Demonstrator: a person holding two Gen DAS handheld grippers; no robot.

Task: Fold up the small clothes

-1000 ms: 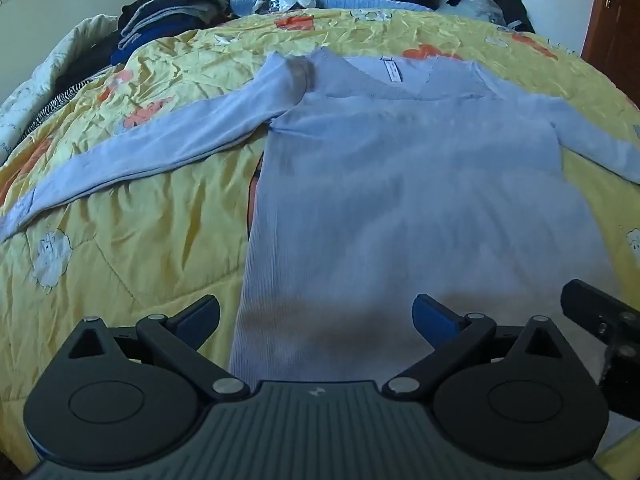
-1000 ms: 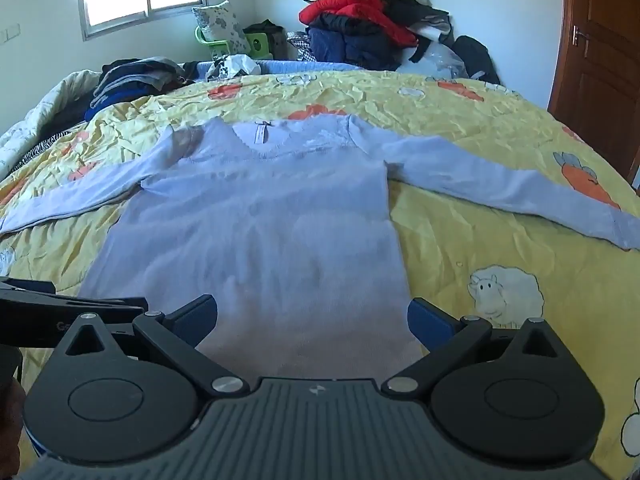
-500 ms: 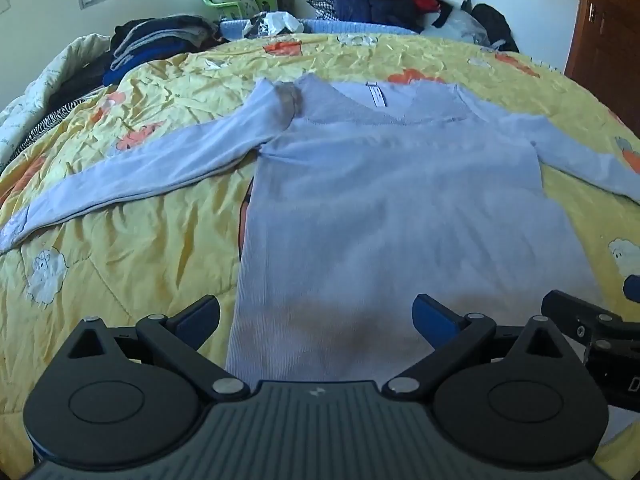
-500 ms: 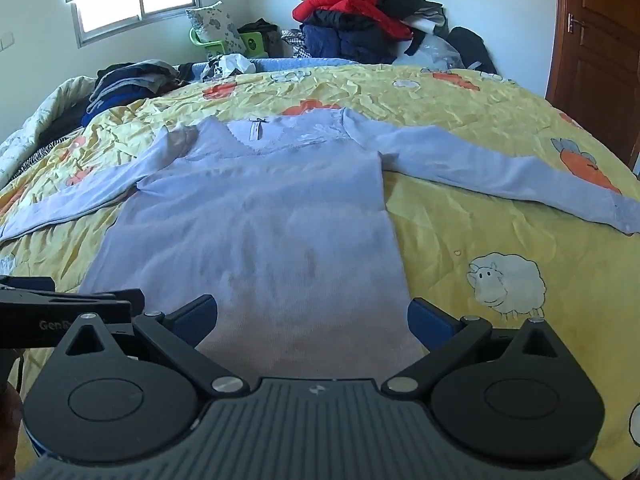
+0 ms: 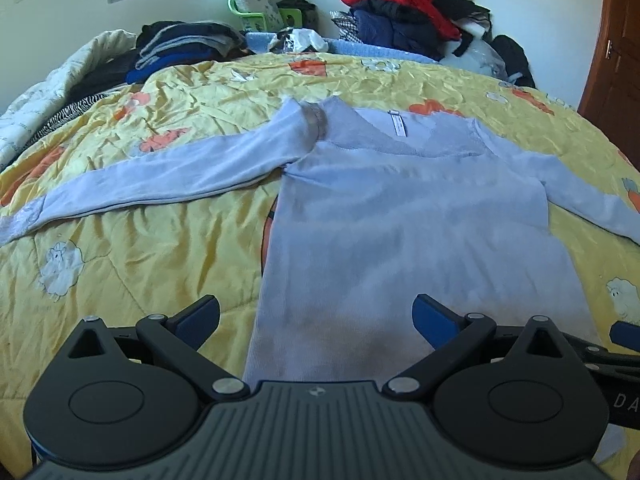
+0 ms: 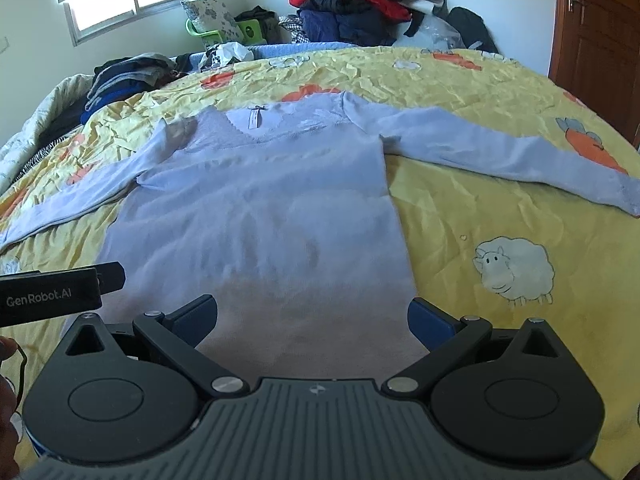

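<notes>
Both tongs, left (image 5: 316,316) and right (image 6: 312,316), gape released above the sweater's (image 5: 400,220) hem.

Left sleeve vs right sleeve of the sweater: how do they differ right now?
The left sleeve has a wrinkled, bunched shoulder; the right sleeve runs smooth from its shoulder. The left cuff lies on plain yellow quilt; the right cuff ends by a carrot print. Both lie flat and spread outward, unfolded, touched by neither gripper.

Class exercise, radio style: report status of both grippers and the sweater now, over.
Left gripper open, right gripper open, both empty. Light blue sweater flat on yellow quilt, sleeves spread, unfolded. Nothing on it.
</notes>
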